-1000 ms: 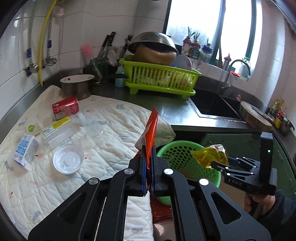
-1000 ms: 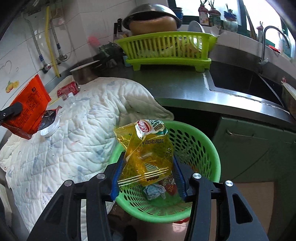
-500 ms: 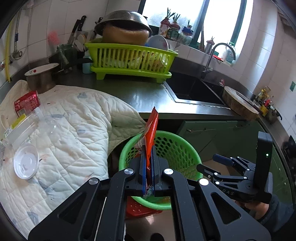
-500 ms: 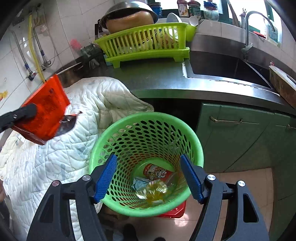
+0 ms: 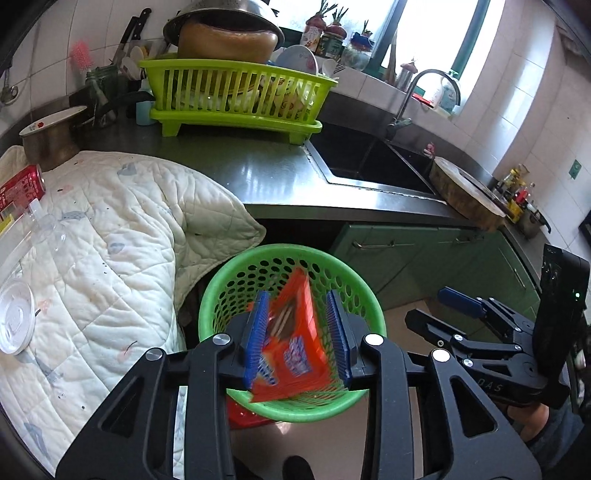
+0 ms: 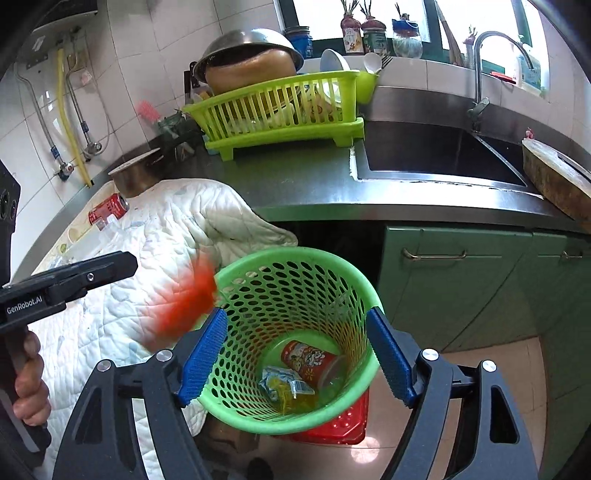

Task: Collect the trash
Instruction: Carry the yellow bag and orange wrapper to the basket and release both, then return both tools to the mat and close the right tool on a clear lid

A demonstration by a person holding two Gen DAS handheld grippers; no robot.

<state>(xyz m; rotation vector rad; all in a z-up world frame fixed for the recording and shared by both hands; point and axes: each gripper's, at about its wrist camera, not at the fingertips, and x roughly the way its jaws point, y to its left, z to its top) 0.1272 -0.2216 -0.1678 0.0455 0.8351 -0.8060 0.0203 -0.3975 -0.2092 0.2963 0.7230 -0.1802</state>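
White quilted cloth [image 5: 92, 258] covers tabletop [image 5: 266, 173] at 9 o'clock in left wrist view. On it: red can [image 5: 20, 188] at far left, clear plastic bottle [image 5: 35, 230] beside it, white round lid [image 5: 14, 321] lower down near 8 o'clock. Steel pot [image 5: 48, 136] sits on tabletop at 10 o'clock, lime dish rack [image 5: 232, 96] with upturned steel bowl [image 5: 221, 20] at 12. Green mesh basket [image 5: 221, 295] sits below tabletop edge, centre frame, on a red base [image 5: 243, 415]. Left gripper [image 5: 297, 332] is over basket, blue pads spread apart; orange snack wrapper [image 5: 295, 350] sits between the pads, blurred, not pinched, over the basket mouth. Sink [image 5: 373, 158] and tap [image 5: 417, 92] at 1 o'clock, round wooden board [image 5: 469, 195] at 2, green cabinets [image 5: 424, 266] under tabletop. Right gripper [image 5: 439, 308] at 3–4 o'clock, spread, holding nothing.

Right wrist view: left gripper [image 6: 125, 266] comes in from 9 o'clock, its opening not readable from this side. Orange wrapper [image 6: 184, 306] is a red blur just at the basket rim [image 6: 295, 254] on its 9 o'clock side. Inside basket: red printed cup [image 6: 306, 360], yellow wrapper [image 6: 288, 391] on the bottom. Right gripper [image 6: 295, 356] blue pads wide apart either side of basket, pinching nothing.
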